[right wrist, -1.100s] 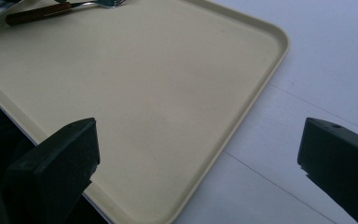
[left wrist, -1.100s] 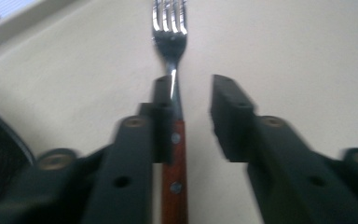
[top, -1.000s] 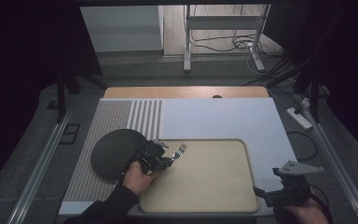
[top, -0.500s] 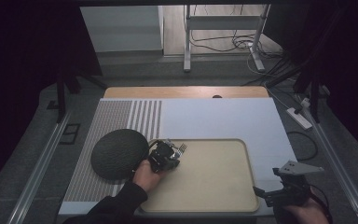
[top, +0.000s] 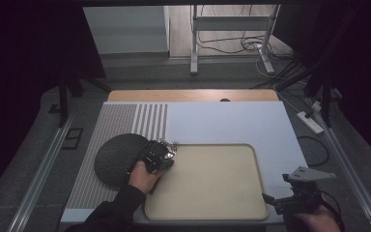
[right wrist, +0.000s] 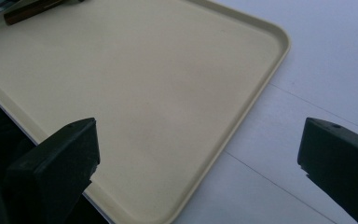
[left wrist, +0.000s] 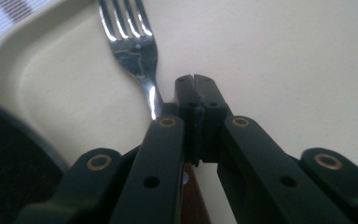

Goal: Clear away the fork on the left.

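Left gripper [left wrist: 196, 81] clamped on fork [left wrist: 135, 51] at tray's [top: 212, 212] corner; right gripper [right wrist: 198, 154] gaping beside tray.

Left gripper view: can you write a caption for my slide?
The left hand-held gripper, jaws shut, beside a silver fork lying in the cream tray.

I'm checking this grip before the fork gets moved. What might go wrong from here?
The left tool looks shut beside the fork, not squarely across it, so the fork may slip or twist when lifted. The fork lies close to the tray's rim and the dark plate, so dragging it might catch either.
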Demonstrator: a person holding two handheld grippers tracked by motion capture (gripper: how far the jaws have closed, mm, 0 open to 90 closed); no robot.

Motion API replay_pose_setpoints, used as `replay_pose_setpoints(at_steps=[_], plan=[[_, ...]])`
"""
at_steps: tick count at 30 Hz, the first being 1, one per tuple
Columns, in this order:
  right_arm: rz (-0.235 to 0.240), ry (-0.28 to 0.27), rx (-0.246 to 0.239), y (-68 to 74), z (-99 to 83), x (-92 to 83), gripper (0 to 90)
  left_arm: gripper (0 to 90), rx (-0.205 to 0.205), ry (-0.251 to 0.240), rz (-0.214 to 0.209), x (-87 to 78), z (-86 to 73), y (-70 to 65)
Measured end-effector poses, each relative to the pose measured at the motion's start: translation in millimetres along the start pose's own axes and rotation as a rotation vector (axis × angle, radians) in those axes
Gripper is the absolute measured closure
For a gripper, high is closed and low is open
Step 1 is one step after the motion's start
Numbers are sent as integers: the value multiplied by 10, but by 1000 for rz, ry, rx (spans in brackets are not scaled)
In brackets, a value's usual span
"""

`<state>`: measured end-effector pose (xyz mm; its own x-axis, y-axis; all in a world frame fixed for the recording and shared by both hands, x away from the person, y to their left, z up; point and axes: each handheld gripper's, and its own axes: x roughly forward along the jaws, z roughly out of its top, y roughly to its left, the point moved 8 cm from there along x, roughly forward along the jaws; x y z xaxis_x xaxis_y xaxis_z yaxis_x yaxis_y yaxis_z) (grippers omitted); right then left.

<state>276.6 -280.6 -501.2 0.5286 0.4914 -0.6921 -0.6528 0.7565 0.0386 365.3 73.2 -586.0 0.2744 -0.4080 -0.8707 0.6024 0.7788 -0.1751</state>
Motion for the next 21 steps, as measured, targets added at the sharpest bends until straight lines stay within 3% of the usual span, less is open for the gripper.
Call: replay_pose_setpoints(at_steps=[10,13,21], plan=[[2,0,-4,6,0,3,0,891,-45,33,16,-111,-147,174],[1,1,-5,6,0,5,0,885,-51,27,2,-122,-169,189],[-1,5,-1,0,-3,4,0,808,-16,-13,-8,-140,-113,155]])
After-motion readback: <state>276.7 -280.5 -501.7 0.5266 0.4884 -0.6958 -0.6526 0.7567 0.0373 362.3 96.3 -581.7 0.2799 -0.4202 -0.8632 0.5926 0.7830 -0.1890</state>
